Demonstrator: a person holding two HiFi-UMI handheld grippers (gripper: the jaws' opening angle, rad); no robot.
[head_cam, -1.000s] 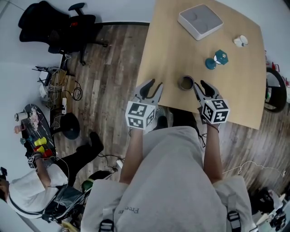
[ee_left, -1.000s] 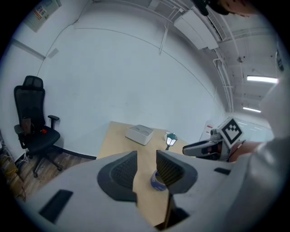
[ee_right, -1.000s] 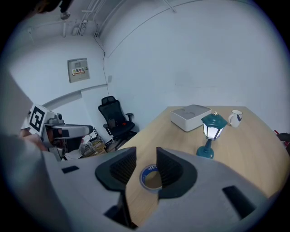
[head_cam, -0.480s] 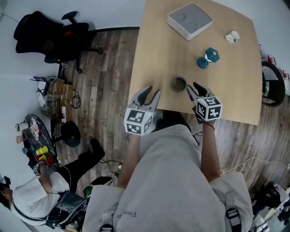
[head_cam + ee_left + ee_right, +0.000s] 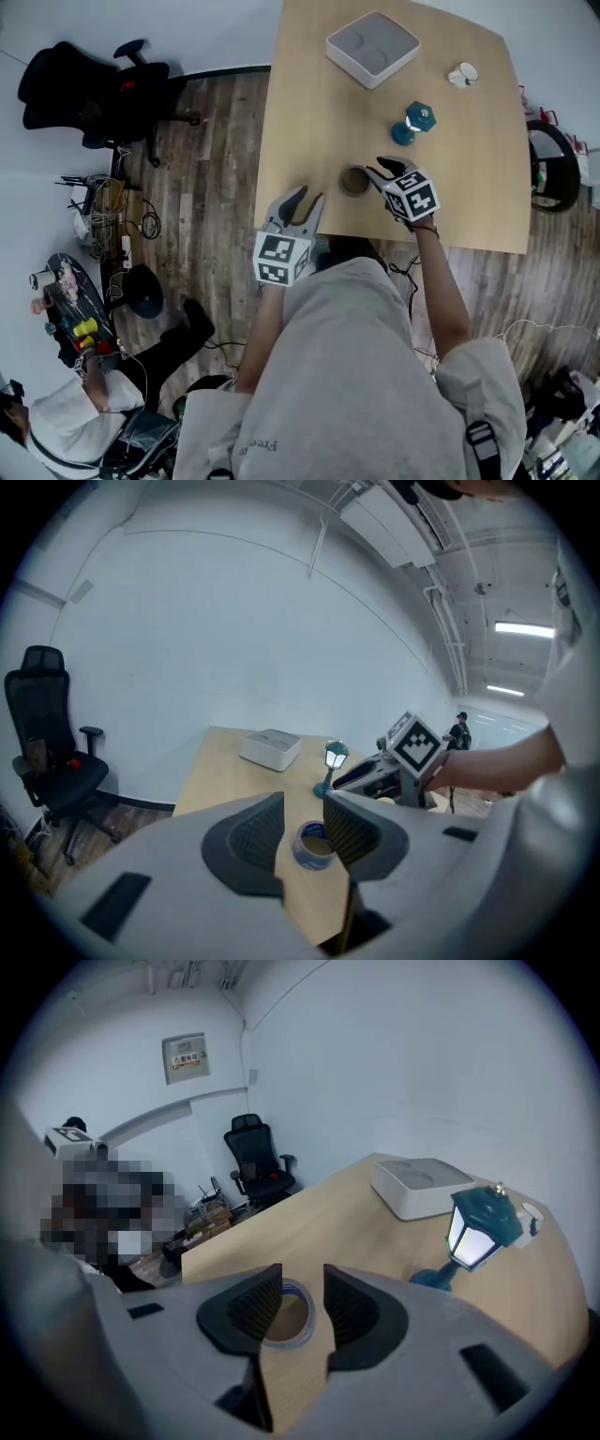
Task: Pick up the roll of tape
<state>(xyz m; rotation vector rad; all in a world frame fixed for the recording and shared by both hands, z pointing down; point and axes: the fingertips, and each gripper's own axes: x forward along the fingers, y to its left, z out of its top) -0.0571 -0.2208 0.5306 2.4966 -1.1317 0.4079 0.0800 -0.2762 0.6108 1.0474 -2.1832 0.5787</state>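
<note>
The roll of tape (image 5: 354, 180), a brown ring with a blue-printed core, lies flat on the light wooden table (image 5: 309, 112) near its front edge. My right gripper (image 5: 382, 172) hangs just right of the roll and tilts down at it, jaws open. In the right gripper view the tape (image 5: 289, 1316) shows through the gap just beyond the fingertips of that gripper (image 5: 302, 1293), untouched. My left gripper (image 5: 305, 200) is open over the table's front edge, left of the roll. Its own view shows the tape (image 5: 314, 844) ahead of its jaws and the right gripper (image 5: 375, 778) beyond.
A teal lantern lamp (image 5: 412, 120) stands behind the roll, lit in the right gripper view (image 5: 478, 1227). A white box (image 5: 371, 47) and a small white object (image 5: 461, 74) sit farther back. A black office chair (image 5: 70, 89) and a seated person (image 5: 56, 412) are on the floor at left.
My right gripper has dropped and closed in on the tape from the right. The left gripper has shifted only a little along the table's front edge. Nothing has been gripped.
</note>
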